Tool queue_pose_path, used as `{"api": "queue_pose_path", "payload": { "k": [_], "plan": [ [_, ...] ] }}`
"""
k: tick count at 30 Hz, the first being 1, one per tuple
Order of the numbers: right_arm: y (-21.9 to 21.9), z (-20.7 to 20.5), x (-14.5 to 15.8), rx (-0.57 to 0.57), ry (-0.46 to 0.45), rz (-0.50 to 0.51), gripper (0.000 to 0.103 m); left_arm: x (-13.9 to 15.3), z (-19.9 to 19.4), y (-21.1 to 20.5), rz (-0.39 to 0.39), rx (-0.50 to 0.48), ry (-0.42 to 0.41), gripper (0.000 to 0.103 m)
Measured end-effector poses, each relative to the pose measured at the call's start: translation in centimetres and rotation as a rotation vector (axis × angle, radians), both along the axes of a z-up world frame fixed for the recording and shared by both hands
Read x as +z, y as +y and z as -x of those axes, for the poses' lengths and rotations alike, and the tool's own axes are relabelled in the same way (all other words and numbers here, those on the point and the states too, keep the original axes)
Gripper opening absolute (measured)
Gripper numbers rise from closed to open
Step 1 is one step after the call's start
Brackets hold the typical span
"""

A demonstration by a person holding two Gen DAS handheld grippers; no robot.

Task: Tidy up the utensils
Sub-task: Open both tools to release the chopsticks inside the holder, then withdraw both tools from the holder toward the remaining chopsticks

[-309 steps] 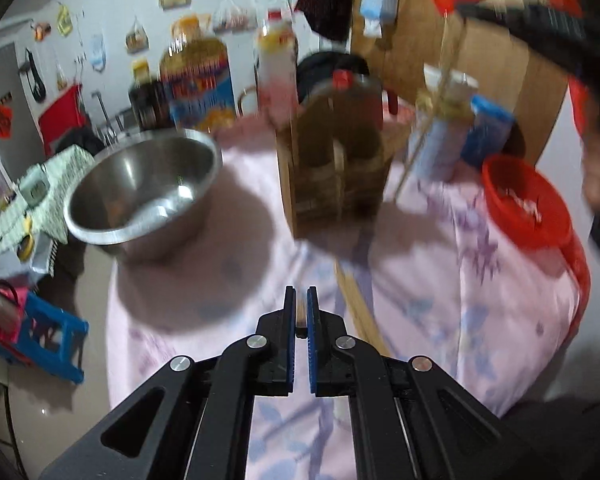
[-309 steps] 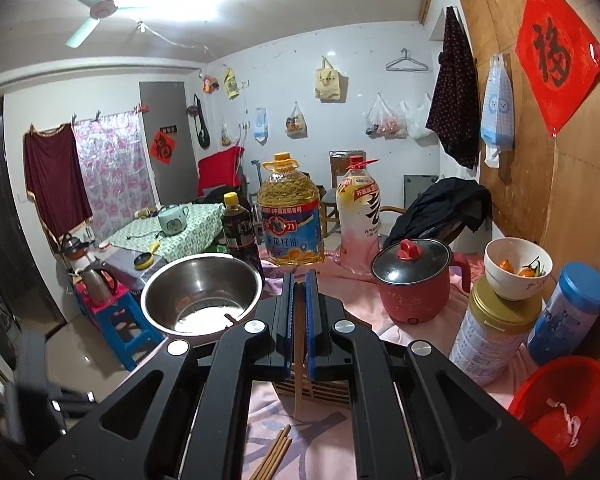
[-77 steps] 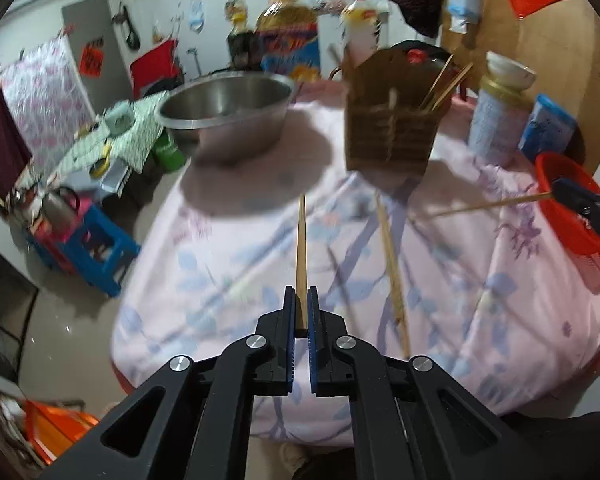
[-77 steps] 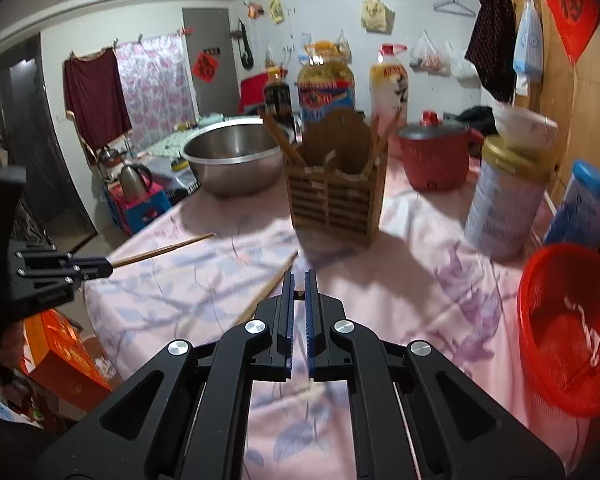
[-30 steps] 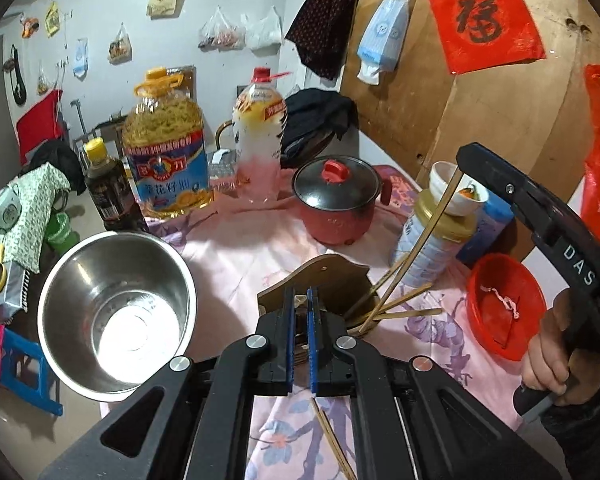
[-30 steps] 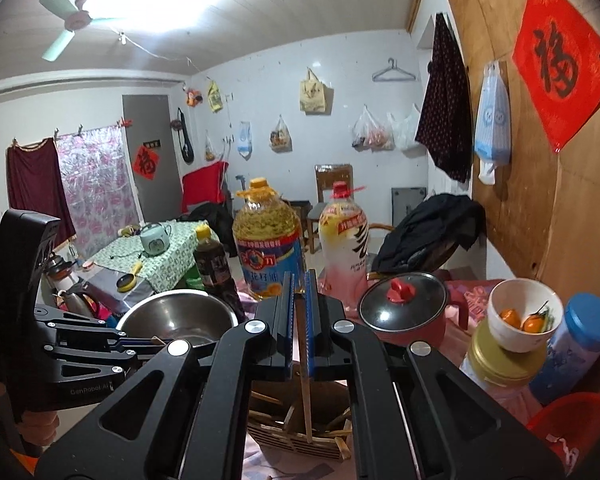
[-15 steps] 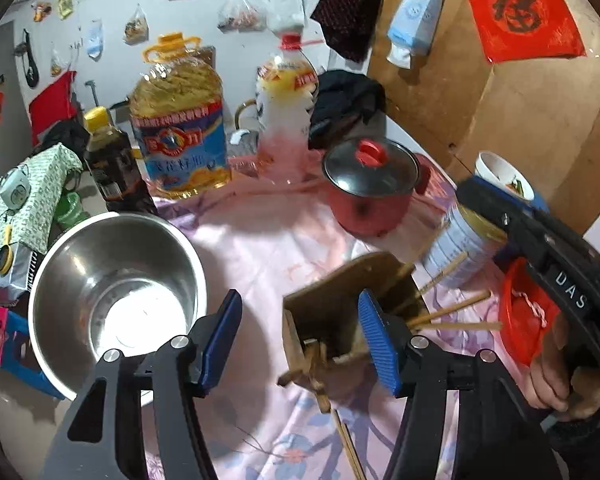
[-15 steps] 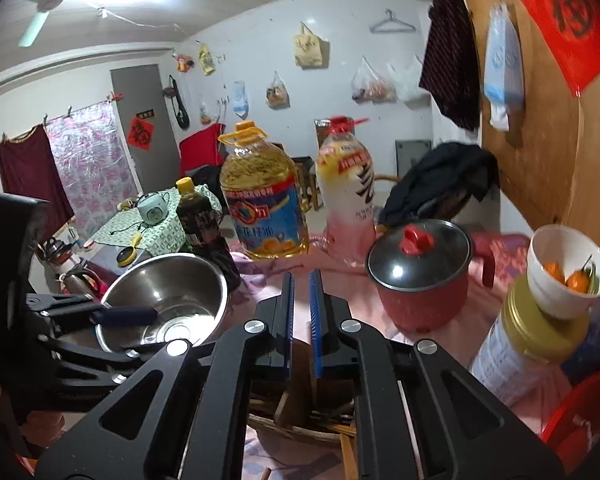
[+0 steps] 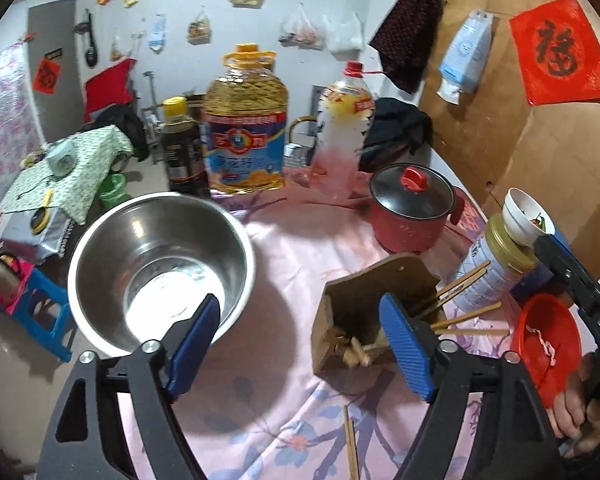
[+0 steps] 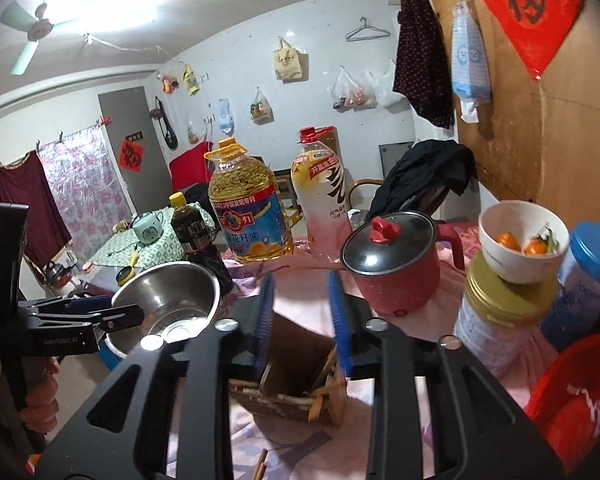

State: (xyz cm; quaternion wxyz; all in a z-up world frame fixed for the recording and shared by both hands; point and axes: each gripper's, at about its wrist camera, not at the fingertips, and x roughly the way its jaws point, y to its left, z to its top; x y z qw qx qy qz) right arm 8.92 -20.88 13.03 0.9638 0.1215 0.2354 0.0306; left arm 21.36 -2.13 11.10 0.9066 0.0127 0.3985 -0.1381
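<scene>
Left wrist view: table edge of the pink floral cloth (image 9: 296,256) drops off at 8 o'clock toward floor and a blue stool (image 9: 44,312). Free cloth between steel bowl (image 9: 160,264) and wooden utensil holder (image 9: 364,312), and at 6 o'clock below the holder. Far side at 12 o'clock is crowded: oil jug (image 9: 246,132), dark sauce bottle (image 9: 182,148), pink drink bottle (image 9: 344,136), red pot with lid (image 9: 412,212). Steel bowl looks empty. Holder at centre-right has chopsticks (image 9: 460,304) sticking out toward 3 o'clock, short wooden ends in the near compartment. Two loose chopsticks (image 9: 350,444) lie on the cloth at 6 o'clock. Red basket (image 9: 548,348) at 3 o'clock, something pale inside. White bowl (image 9: 528,216) sits on a gold-lidded can (image 9: 496,268). Left gripper (image 9: 300,348) jaws have just been opening, now wide, nothing between them; angled down at the table. Right hand (image 9: 580,404) wraps the other gripper's handle at 4 o'clock.

Right wrist view: right gripper (image 10: 302,320) hovers directly over the holder (image 10: 292,376), jaws just been opening, parted partway, nothing pinched; chopstick ends rest in the holder below. Left gripper (image 10: 122,312) enters at 9 o'clock over the steel bowl (image 10: 168,304). White bowl (image 10: 520,240) holds orange fruit. Blue-lidded jar (image 10: 584,280) at 3 o'clock.
</scene>
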Motion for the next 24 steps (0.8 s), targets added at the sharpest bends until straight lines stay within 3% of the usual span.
{"api": "queue_pose_path", "payload": {
  "k": [5, 9, 13, 19, 24],
  "plan": [
    [1.3, 3.5, -0.2, 0.025, -0.013, 0.023, 0.046, 0.1, 4.2, 0.9, -0.015, 0.073, -0.029, 0.089],
    [2.9, 6.8, -0.3, 0.061, -0.035, 0.063, 0.066, -0.1, 7.4, 1.4, -0.014, 0.124, -0.031, 0.092],
    [4.3, 10.4, -0.7, 0.117, -0.059, 0.095, 0.078, -0.6, 11.1, 1.4, -0.067, 0.199, -0.047, 0.094],
    [5.7, 14.3, -2.9, 0.208, -0.02, 0.092, 0.082, -2.7, 16.5, 2.2, -0.132, 0.294, 0.002, 0.096],
    [7.1, 15.7, -6.7, 0.241, 0.123, 0.023, 0.082, -5.3, 20.7, 4.3, -0.193, 0.369, 0.097, 0.096]
  ]
}}
